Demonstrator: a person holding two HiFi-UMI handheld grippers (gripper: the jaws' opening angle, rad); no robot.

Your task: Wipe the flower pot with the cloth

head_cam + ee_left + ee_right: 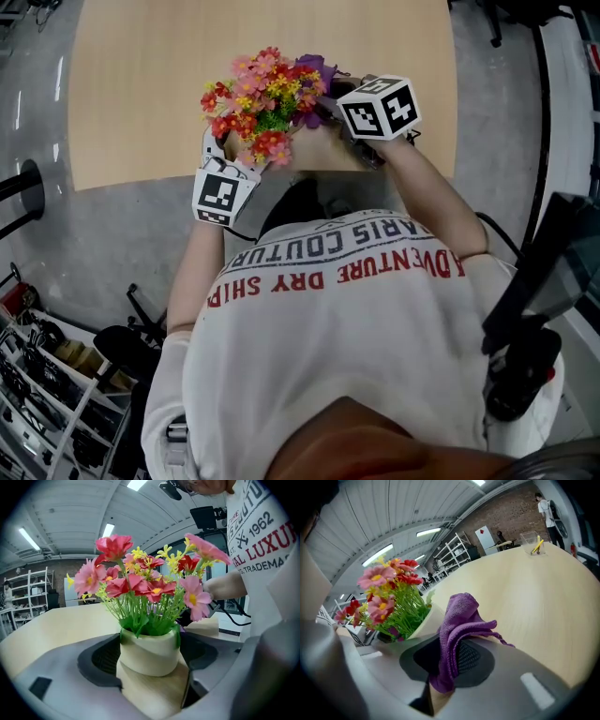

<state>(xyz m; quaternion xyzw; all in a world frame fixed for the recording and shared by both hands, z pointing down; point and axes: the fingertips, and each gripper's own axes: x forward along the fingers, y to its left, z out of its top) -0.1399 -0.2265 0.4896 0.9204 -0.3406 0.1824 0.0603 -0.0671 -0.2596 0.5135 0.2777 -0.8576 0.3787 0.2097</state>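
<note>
Flower pot (147,652) gripped between wide-set left tongs (152,660), purple cloth (459,620) pinched in right tongs (447,660), just beside pot.

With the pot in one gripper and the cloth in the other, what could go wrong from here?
The left gripper grips the smooth flower pot by its sides, so wiping pressure might make it slip. The right gripper pinches only a fold of the purple cloth; rubbing could tug it loose. The flowers overhang the pot and may snag the cloth.
</note>
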